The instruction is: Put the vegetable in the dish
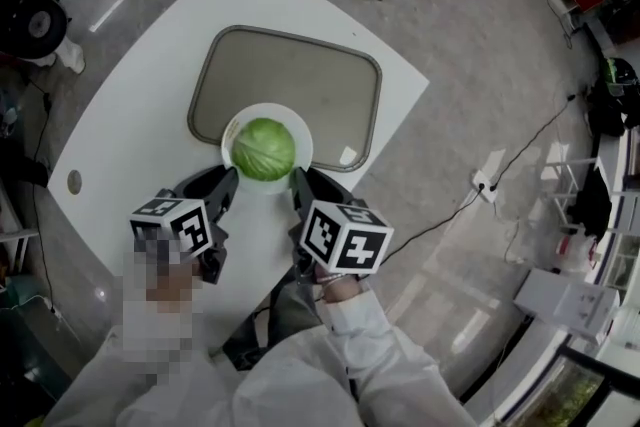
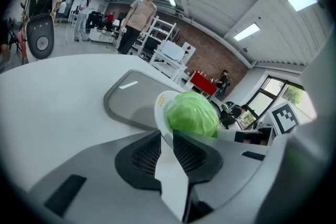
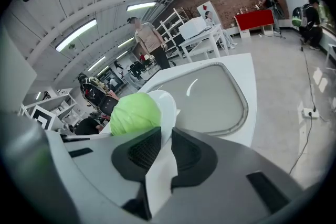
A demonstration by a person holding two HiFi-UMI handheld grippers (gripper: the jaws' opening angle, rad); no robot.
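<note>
A green cabbage [image 1: 264,149] lies in a white dish [image 1: 301,129] over the near edge of a grey tray [image 1: 290,75] on the white table [image 1: 130,125]. My left gripper [image 1: 228,183] pinches the dish's left rim and my right gripper [image 1: 298,183] pinches its right rim. In the left gripper view the left gripper [image 2: 167,141] has its jaws shut on the thin dish edge [image 2: 161,105], with the cabbage [image 2: 191,113] just beyond. The right gripper view shows the right gripper [image 3: 165,144] shut on the dish rim [image 3: 169,105] beside the cabbage [image 3: 135,113]. I cannot tell whether the dish is lifted.
The tray [image 2: 131,97] [image 3: 215,97] stretches away behind the dish. The table's near edge and corner are close to my hands. A power strip with cable [image 1: 485,183] lies on the floor at right. A person [image 2: 139,18] stands far off beyond the table.
</note>
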